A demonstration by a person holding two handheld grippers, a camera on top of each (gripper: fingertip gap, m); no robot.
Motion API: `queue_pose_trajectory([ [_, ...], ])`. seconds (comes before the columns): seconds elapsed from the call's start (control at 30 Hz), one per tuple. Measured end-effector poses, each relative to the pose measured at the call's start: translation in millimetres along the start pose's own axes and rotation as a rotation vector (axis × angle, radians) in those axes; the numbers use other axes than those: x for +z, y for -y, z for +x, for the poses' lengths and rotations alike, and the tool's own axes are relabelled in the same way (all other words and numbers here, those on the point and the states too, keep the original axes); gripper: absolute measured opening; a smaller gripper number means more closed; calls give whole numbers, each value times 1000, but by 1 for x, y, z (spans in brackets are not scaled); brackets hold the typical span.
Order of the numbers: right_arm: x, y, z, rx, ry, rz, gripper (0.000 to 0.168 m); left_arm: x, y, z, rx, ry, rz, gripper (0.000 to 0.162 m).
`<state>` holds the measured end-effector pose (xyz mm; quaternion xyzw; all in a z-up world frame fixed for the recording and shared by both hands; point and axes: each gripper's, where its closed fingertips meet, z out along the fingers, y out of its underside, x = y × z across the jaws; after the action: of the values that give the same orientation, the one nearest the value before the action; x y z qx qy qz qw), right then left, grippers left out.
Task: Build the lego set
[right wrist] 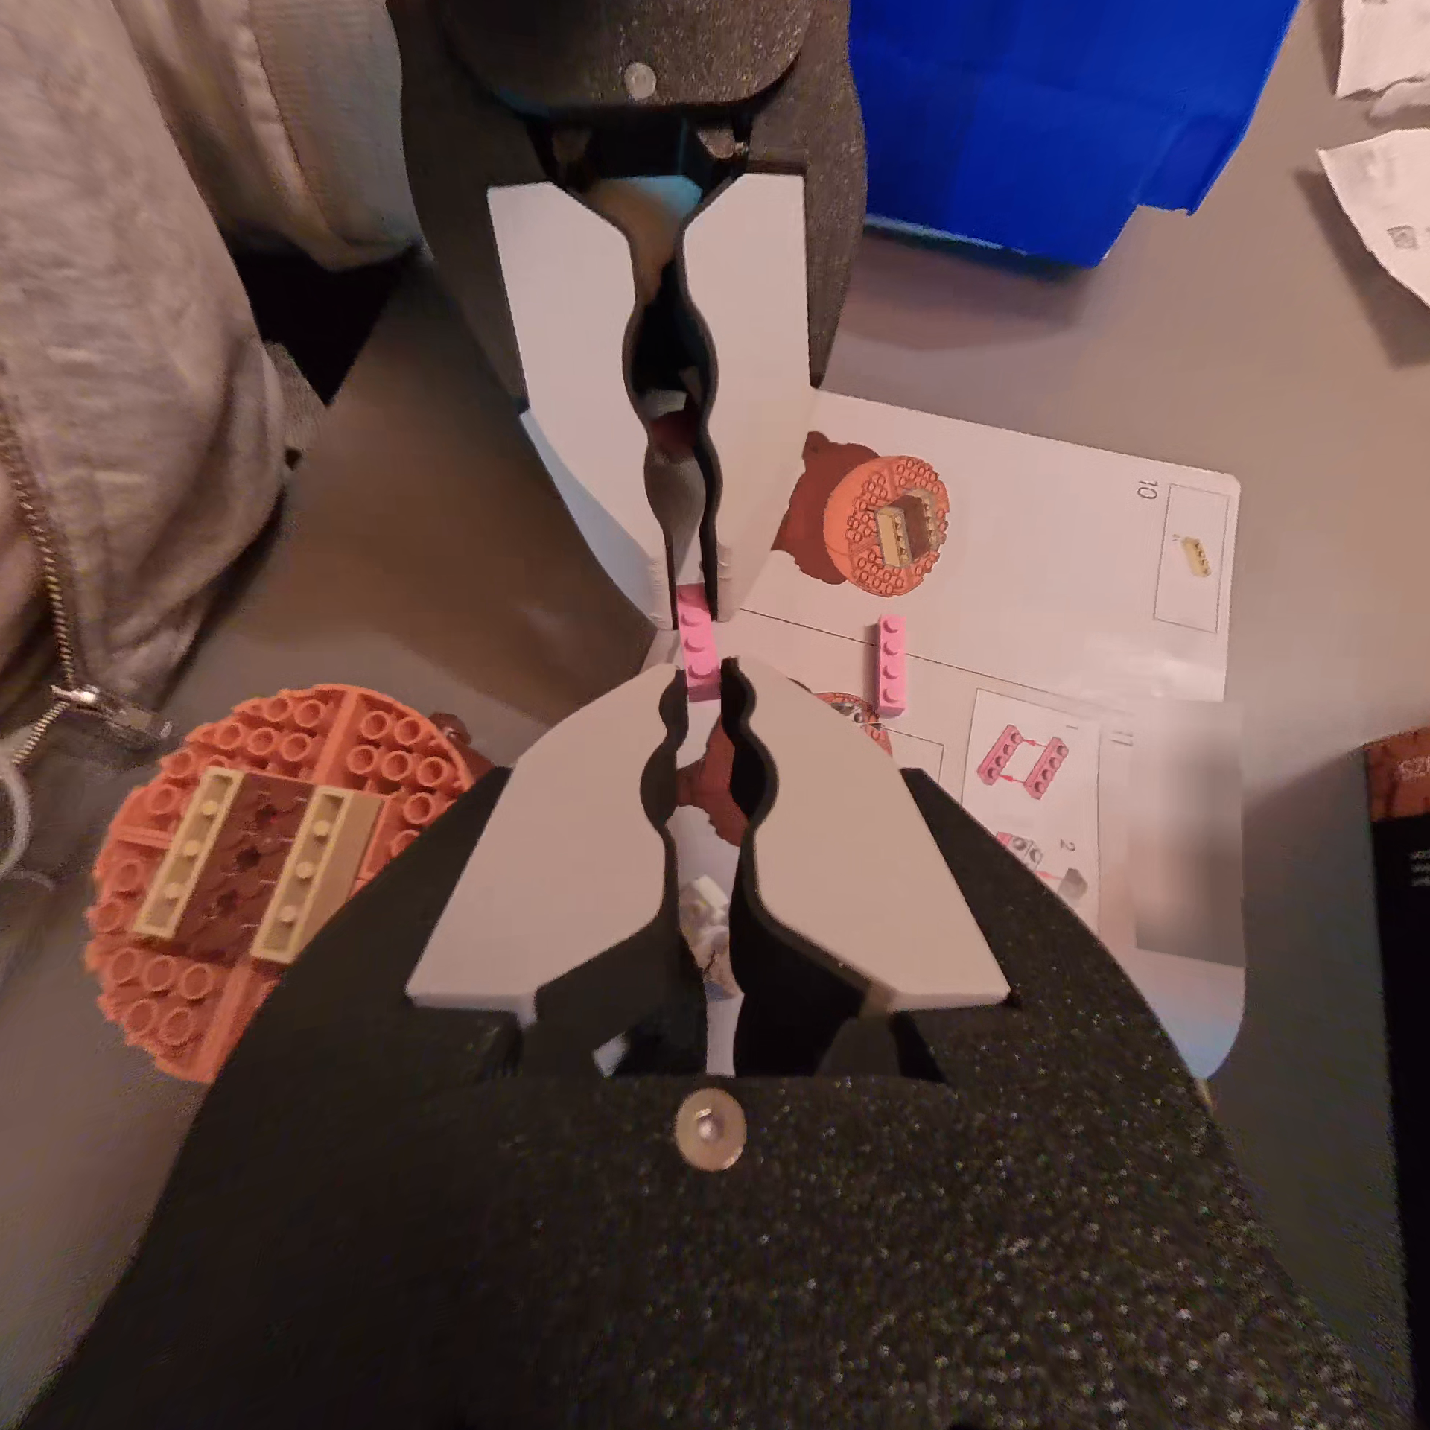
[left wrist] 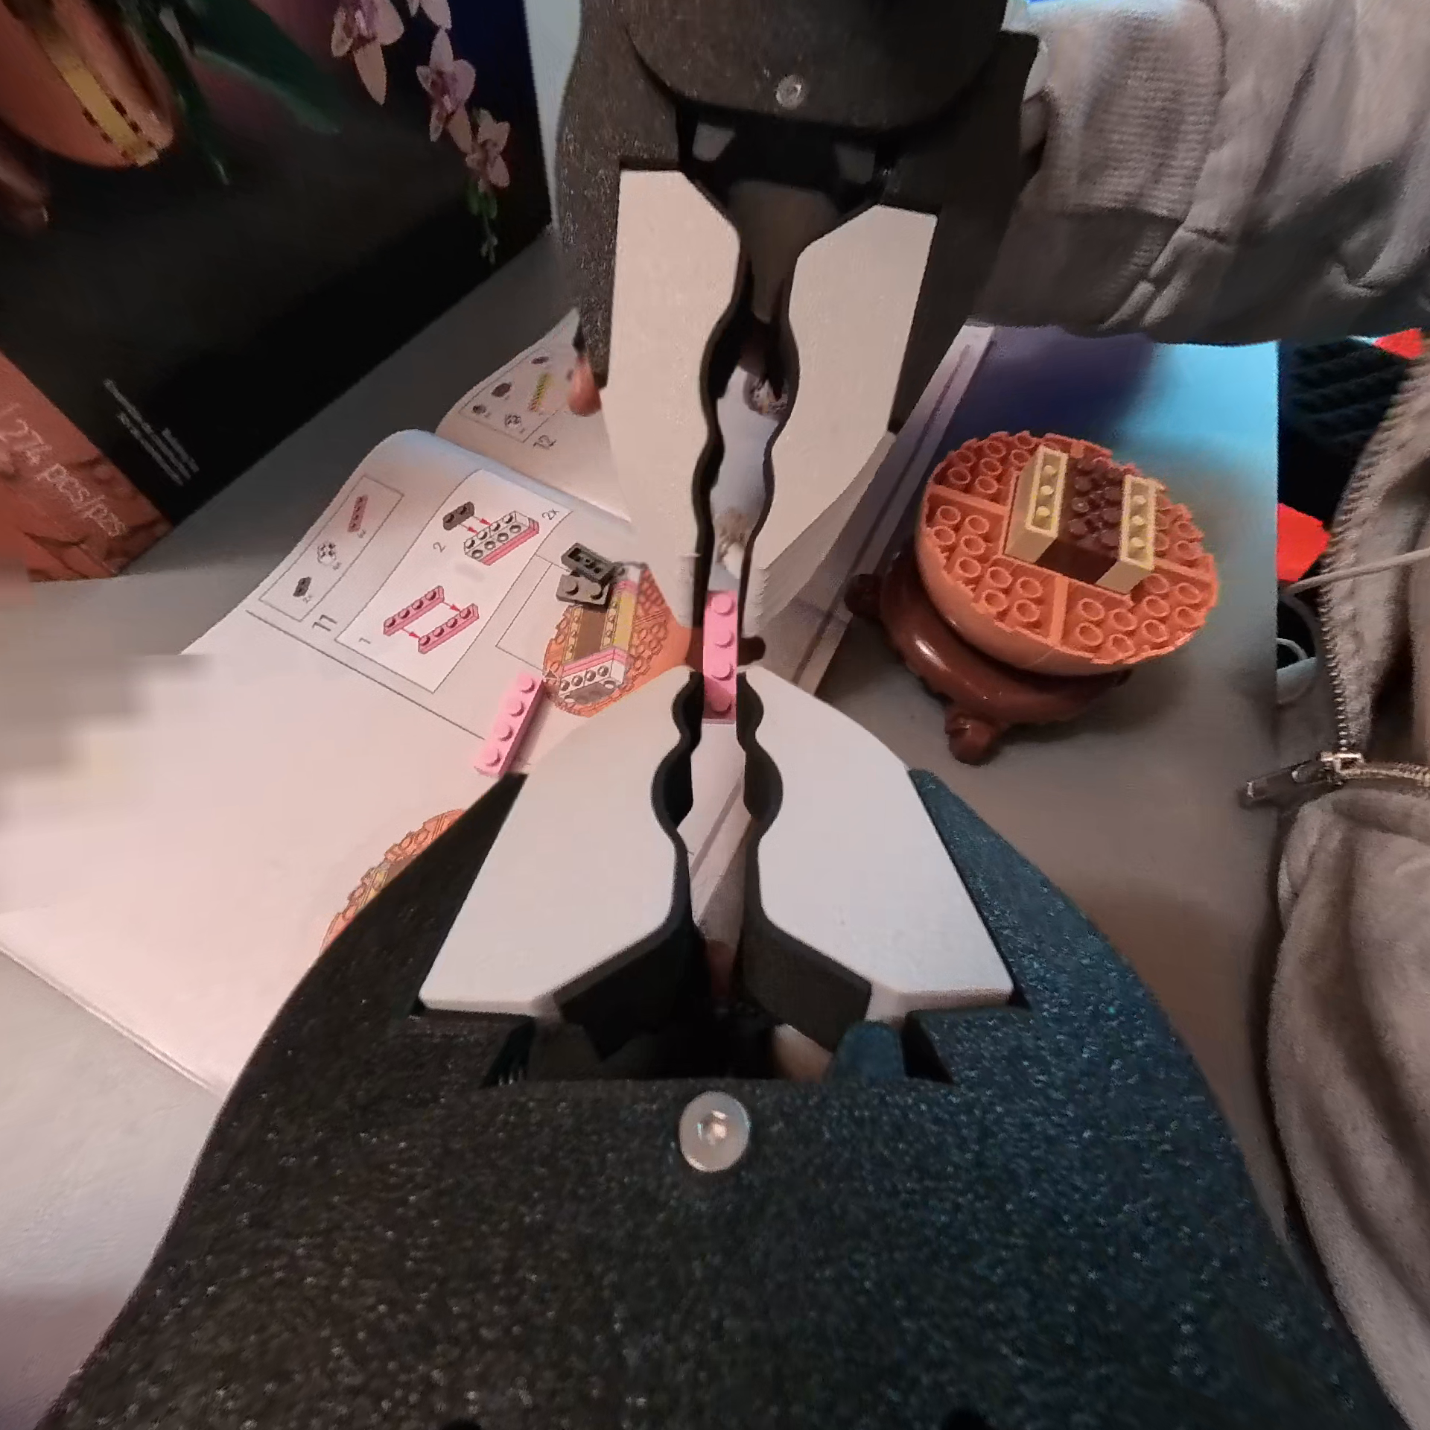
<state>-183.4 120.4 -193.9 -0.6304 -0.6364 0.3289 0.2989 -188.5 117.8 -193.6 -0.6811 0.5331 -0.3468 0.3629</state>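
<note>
In the left wrist view the left gripper filled the lower half of the frame, its white fingers drawn almost together and pinching the near end of a pink brick at frame centre. The right gripper reached down from the top of the frame, its own fingers nearly closed on the far end of the same brick, so the two tools met tip to tip with the brick bridging them above the open instruction booklet.

The right wrist view showed the same meeting mirrored: the right gripper at the bottom, jaws narrowed onto the pink brick, and the left gripper coming from the top, clamped on the other end.

A second pink brick lay loose on the booklet left of centre, apart from both tools; in the right wrist view this second pink brick lay right of centre on the instruction booklet. Two small dark grey plates sat on the page just above centre left. The round orange base, carrying two tan bricks beside a brown core, stood on the grey table at centre right; in the other view the round orange base appeared at lower left. The set's box occupied the upper left.
</note>
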Motion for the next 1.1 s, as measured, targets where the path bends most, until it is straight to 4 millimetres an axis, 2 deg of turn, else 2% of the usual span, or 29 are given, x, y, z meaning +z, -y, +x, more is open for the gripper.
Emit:
queue_pose_trajectory([
  [0.1,-11,9,-3,92,9,132,8,-2,12,4,19,0,88,9],
  [0.23,-30,33,-7,194,32,371,7,-8,35,10,10,-20,292,16],
  [0.3,-36,40,-8,210,33,434,7,-11,49,12,-17,-37,402,15],
  [0.4,-43,51,-9,226,37,504,7,-10,58,12,-54,-53,477,13],
  [0.57,-44,51,-9,236,28,500,7,-10,64,13,-79,-70,540,6],
  [0.83,-44,52,-11,289,76,501,7,-14,65,17,-90,-105,571,7],
  [1.1,-44,44,-14,287,78,415,7,-15,62,19,-93,-131,562,8],
])
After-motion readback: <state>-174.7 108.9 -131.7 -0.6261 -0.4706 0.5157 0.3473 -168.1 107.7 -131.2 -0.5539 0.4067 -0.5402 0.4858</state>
